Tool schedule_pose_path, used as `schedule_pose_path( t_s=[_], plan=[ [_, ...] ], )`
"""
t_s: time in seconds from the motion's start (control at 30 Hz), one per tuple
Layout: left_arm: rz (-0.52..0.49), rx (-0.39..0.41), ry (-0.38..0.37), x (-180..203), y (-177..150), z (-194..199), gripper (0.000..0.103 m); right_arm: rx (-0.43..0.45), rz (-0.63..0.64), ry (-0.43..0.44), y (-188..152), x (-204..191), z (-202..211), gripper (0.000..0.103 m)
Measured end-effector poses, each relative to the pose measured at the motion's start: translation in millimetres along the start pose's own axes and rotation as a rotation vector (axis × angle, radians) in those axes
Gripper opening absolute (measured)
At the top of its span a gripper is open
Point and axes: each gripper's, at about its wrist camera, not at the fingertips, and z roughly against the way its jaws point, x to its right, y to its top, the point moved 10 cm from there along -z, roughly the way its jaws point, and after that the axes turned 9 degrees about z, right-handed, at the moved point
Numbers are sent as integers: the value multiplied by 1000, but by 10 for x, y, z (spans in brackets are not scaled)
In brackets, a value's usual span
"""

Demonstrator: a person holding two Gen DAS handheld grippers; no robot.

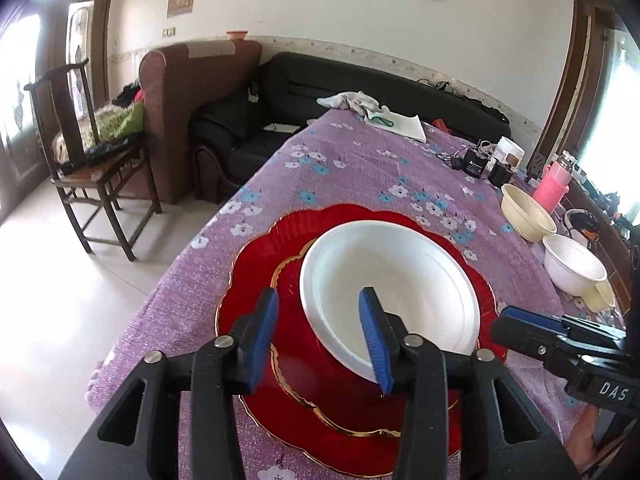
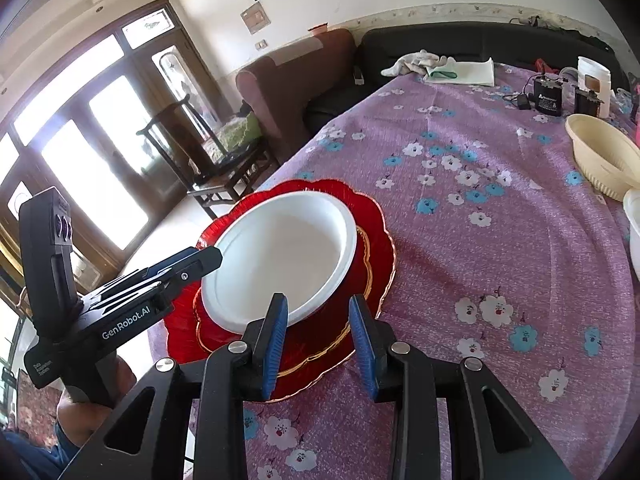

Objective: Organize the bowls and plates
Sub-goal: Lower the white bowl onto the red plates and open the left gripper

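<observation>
At the right frame edge, a white bowl (image 2: 634, 232), cropped.

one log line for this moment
white bowl on red plates | left hand-held gripper open at bowl rim | right hand-held gripper open | two bowls aside

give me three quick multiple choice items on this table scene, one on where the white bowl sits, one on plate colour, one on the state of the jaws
1. Where does the white bowl sit?
A. on the stacked plates
B. on the bare cloth
C. on the chair

2. What colour are the plates under it?
A. blue
B. red with gold edging
C. green

3. How do the jaws of the left gripper stand?
A. clamped on the bowl's rim
B. apart, astride the near rim
C. shut on a cloth

Key: 1 A, red plate shows all round the bowl; 2 B, gold lines trace the scalloped edges; 3 B, there are gaps between both blue pads and the rim.
</observation>
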Motion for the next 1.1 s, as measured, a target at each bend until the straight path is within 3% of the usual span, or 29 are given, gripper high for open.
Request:
schedule_pose_path(
  t_s=[0.27, 0.57, 1.1],
  plan=[
    [-49, 49, 42, 113, 37, 110, 61, 29, -33, 1, -22, 106, 156, 35],
    [-118, 102, 85, 279, 79, 248, 72, 64, -73, 6, -53, 237, 327, 37],
    [-259, 126, 78, 911, -32, 442, 75, 163, -165, 3, -159, 634, 812, 40]
  ],
)
